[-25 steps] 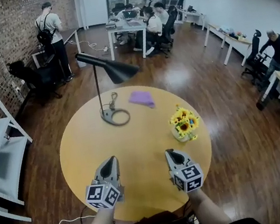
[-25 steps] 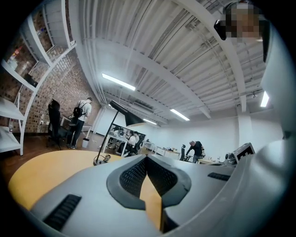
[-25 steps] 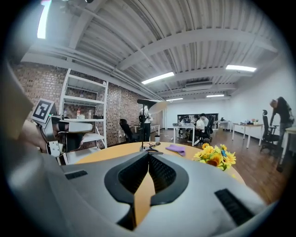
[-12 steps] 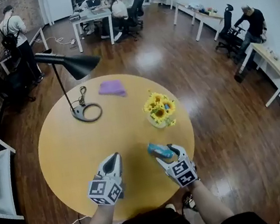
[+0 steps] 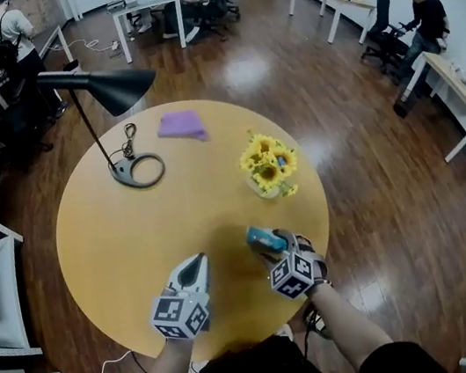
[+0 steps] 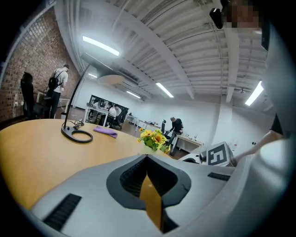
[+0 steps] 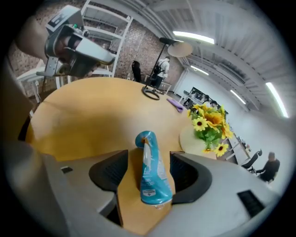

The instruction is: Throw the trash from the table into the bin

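One round yellow table (image 5: 110,247) fills the middle of the head view. On it are one black lamp (image 5: 108,85) at the far left, one bunch of yellow flowers (image 5: 269,164) in a vase to the right, one purple cloth (image 5: 181,126) at the far side and one blue packet (image 5: 265,240) near the near right edge, closer than the flowers. Two grippers are over the near edge: the left gripper (image 5: 198,261) and the right gripper (image 5: 282,244).

Only the head view shows the whole table and how the things are spread. Only the right gripper view shows the packet lying lengthwise between that gripper's fingers, which have just been opening and stand wide, with a gap on the packet's left side. Only the left gripper view shows its fingers pressed together with nothing between them.
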`<state>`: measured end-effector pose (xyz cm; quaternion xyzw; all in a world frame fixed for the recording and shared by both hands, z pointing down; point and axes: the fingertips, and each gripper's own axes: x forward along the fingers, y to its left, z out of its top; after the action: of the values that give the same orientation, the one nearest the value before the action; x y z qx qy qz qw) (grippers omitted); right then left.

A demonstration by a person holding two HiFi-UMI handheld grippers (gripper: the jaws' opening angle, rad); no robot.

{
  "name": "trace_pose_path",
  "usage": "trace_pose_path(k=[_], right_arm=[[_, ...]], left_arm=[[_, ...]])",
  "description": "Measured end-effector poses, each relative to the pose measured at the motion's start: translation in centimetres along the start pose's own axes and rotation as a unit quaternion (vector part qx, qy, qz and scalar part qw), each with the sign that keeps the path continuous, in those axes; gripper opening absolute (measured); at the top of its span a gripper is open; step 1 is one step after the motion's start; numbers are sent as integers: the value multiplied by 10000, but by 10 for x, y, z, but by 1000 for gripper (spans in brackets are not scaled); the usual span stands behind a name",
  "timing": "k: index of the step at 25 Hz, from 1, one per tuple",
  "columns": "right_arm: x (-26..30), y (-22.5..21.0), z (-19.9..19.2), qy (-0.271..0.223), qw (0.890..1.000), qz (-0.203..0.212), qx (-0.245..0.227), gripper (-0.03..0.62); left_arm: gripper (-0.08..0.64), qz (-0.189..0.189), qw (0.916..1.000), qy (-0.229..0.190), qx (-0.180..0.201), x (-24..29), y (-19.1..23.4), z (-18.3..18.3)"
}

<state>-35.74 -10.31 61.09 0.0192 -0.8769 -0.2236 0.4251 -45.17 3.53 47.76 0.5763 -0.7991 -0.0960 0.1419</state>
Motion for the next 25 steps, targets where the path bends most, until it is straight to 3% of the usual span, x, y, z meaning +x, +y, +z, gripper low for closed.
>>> trace_pose_path(k=[5,11,14,15,19,25], right_arm=[[32,2,-17,639,9968,116,-458,290],[47,2,-23,1014,9937,400,-273,261],[48,3,-22,1033,9929,475,-352,205],[48,1,-23,1044,9927,450,-406,118],[50,-3,-27,1110,9921,364,-453,103],[32,-11,-7,668,9974,-20,-278,95]], left_arm=[[0,162,9996,143,-196,-8,10,-12],[0,376,9983,223,-392,-19,31,-18],[0,433,9978,221,-459,-23,37,-22],[0,426,9978,225,-464,-23,38,-22],[0,402,9979,209,-459,-25,38,-22],[0,270,9988,196,-359,-25,33,-18]])
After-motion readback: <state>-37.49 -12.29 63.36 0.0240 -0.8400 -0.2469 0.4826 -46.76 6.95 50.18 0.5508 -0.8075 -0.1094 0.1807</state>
